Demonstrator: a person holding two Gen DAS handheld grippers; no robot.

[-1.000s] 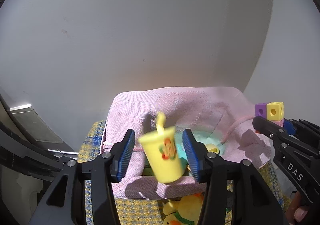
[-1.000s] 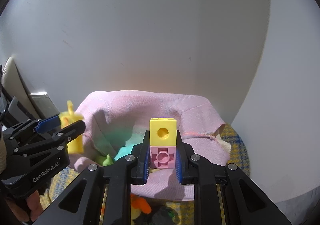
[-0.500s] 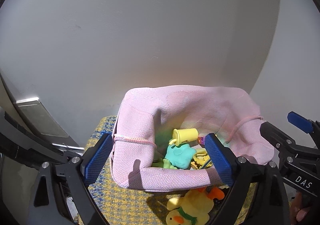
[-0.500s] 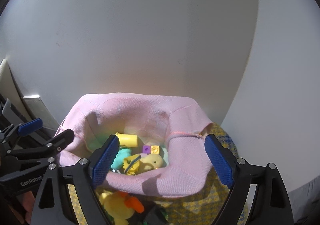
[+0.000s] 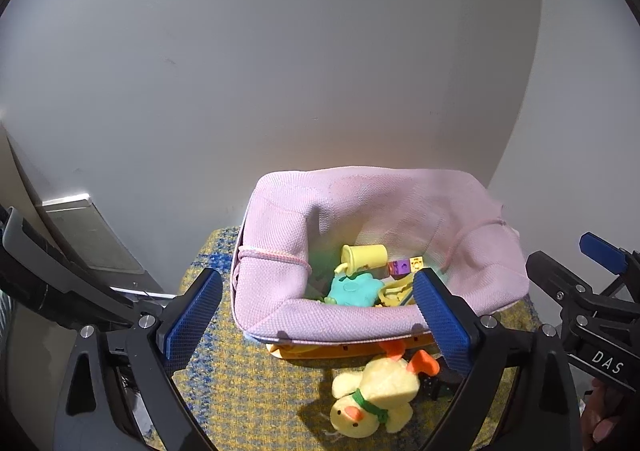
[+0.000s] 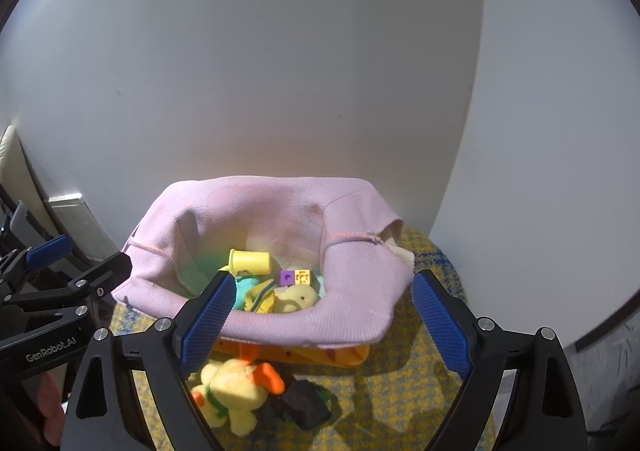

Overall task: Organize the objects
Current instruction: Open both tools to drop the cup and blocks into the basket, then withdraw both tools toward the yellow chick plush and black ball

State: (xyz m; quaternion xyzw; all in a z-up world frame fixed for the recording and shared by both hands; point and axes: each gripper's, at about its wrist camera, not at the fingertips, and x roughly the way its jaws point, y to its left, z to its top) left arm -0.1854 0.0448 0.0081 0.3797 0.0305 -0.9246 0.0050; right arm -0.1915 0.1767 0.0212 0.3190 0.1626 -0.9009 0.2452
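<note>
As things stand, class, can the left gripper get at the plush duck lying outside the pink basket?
Probably yes: the left gripper is open and empty, and the plush duck lies uncovered on the cloth just below it.

1. The fabric basket point(image 5: 360, 323) is pale pink knit.
2. The toy cup point(image 5: 366, 255) is yellow.
3. The plush duck point(image 5: 376, 395) is yellow, with orange feet and a green neckband.
4. The cloth point(image 5: 248, 391) underneath is yellow-and-blue check.
5. The tool pads point(image 5: 192, 315) are blue.

grey wall point(image 5: 280, 71), yellow-blue checked cloth point(image 5: 248, 383)
</note>
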